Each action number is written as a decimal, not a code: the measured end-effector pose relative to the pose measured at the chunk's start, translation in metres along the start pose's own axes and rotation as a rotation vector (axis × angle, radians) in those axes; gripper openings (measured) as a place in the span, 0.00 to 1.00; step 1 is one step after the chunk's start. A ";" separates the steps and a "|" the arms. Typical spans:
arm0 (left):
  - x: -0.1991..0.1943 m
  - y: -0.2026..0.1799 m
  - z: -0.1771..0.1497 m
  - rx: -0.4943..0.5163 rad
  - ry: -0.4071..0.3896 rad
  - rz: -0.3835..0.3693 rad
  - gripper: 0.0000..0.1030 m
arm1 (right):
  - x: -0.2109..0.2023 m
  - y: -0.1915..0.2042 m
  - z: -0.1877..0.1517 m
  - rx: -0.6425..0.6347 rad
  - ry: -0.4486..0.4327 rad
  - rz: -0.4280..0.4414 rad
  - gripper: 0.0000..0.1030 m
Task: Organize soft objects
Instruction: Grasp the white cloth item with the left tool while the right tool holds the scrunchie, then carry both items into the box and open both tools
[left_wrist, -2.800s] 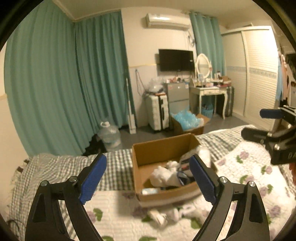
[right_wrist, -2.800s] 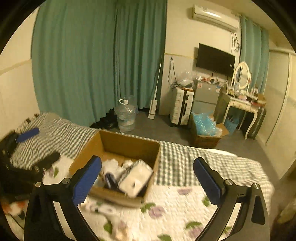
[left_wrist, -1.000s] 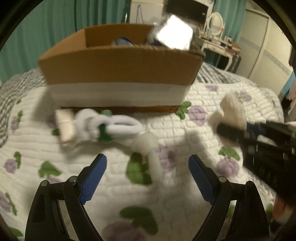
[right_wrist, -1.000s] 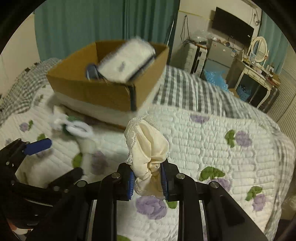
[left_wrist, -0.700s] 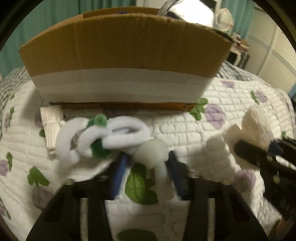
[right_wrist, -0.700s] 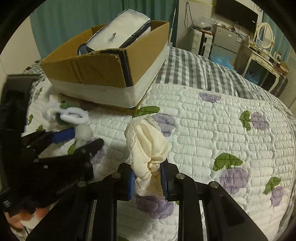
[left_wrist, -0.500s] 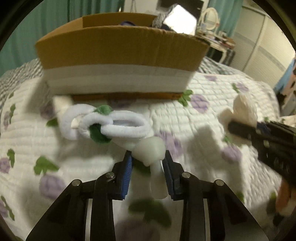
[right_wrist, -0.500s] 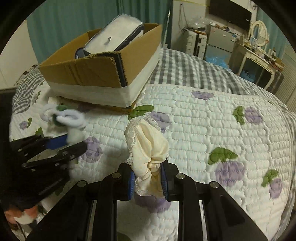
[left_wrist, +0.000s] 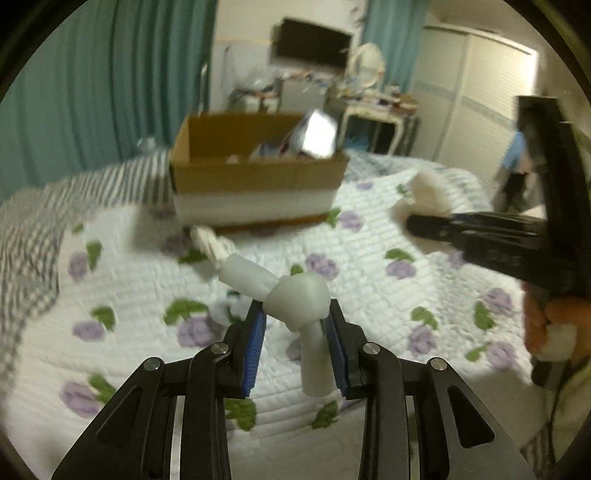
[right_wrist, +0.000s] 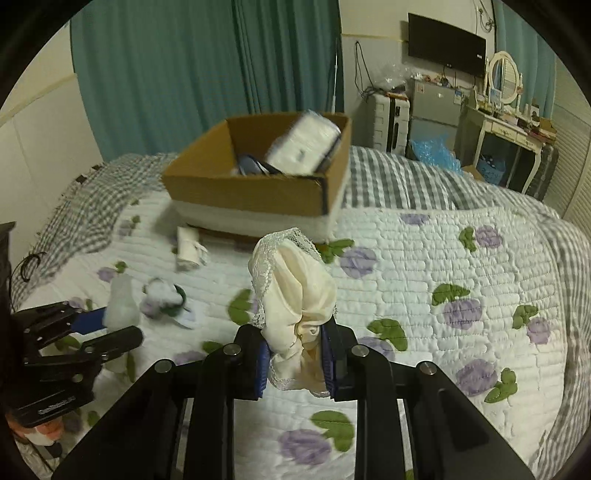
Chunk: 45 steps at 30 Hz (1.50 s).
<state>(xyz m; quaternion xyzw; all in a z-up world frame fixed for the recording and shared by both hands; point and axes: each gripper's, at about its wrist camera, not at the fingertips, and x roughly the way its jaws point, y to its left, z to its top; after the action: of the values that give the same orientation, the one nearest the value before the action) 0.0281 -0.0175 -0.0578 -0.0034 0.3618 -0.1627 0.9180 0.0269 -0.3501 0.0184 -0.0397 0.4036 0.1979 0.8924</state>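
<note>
My left gripper (left_wrist: 295, 332) is shut on a knotted white soft cloth (left_wrist: 295, 295) and holds it above the floral quilt (left_wrist: 369, 295). My right gripper (right_wrist: 295, 354) is shut on a cream lace-edged cloth (right_wrist: 295, 295), also raised above the quilt. A cardboard box (right_wrist: 258, 192) with soft items and a white pack (right_wrist: 306, 144) inside sits on the bed ahead; it also shows in the left wrist view (left_wrist: 258, 177). A rolled white cloth (right_wrist: 188, 249) and a white-and-green fluffy bundle (right_wrist: 162, 295) lie on the quilt in front of the box.
A grey checked blanket (right_wrist: 85, 218) covers the far side of the bed. Teal curtains (right_wrist: 207, 74), a suitcase (right_wrist: 391, 122), a dressing table (right_wrist: 509, 125) and a wardrobe stand beyond the bed. The right gripper shows at the right of the left wrist view (left_wrist: 417, 223).
My left gripper closed on the knotted white cloth and lifted it off the quilt, away from the fluffy bundle. My right gripper kept its hold on the cream cloth and rose a little.
</note>
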 end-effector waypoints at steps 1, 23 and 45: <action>-0.002 -0.002 0.004 0.014 -0.011 -0.005 0.31 | -0.004 0.006 0.001 -0.008 -0.004 -0.003 0.22; 0.066 0.047 0.161 0.133 -0.137 0.079 0.32 | 0.017 0.033 0.139 -0.089 -0.151 0.042 0.22; 0.043 0.066 0.150 0.103 -0.259 0.231 0.82 | 0.059 -0.007 0.181 0.041 -0.247 -0.079 0.92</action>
<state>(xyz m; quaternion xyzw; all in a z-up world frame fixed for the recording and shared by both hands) 0.1769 0.0156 0.0161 0.0642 0.2295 -0.0727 0.9685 0.1917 -0.2958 0.0959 -0.0124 0.2928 0.1574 0.9431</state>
